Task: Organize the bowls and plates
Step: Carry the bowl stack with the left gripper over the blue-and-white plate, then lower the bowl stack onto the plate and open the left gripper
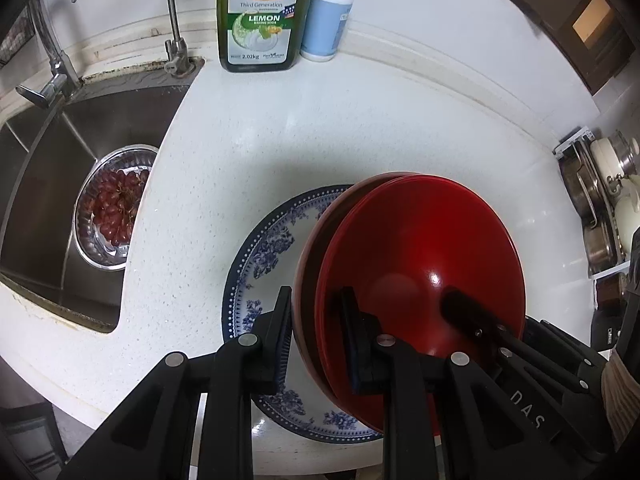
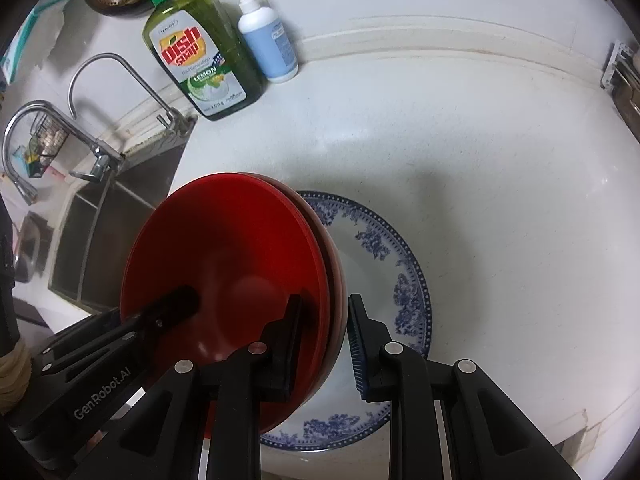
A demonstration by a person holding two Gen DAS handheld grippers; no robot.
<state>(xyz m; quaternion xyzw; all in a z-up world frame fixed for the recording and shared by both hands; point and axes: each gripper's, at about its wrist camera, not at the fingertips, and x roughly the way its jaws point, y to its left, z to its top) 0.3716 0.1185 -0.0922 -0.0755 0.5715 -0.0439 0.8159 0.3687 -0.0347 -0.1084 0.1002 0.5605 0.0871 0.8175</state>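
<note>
- The red bowls (image 1: 420, 264), a nested stack, sit on the blue-patterned plate (image 1: 272, 248) on the white counter (image 1: 200, 184).
- Left gripper (image 1: 318, 320) clenches the stack's left rim, one finger inside, one outside.
- Right gripper (image 2: 326, 328) straddles the opposite rim; whether it pinches, I cannot tell.
- Dish soap bottle (image 1: 260, 16) stands behind, beside the sink (image 1: 60, 184).

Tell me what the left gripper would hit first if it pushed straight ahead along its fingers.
The left gripper already straddles the rim of the red bowls, so it would probably slide deeper onto them; the blue-patterned plate lies just below.
</note>
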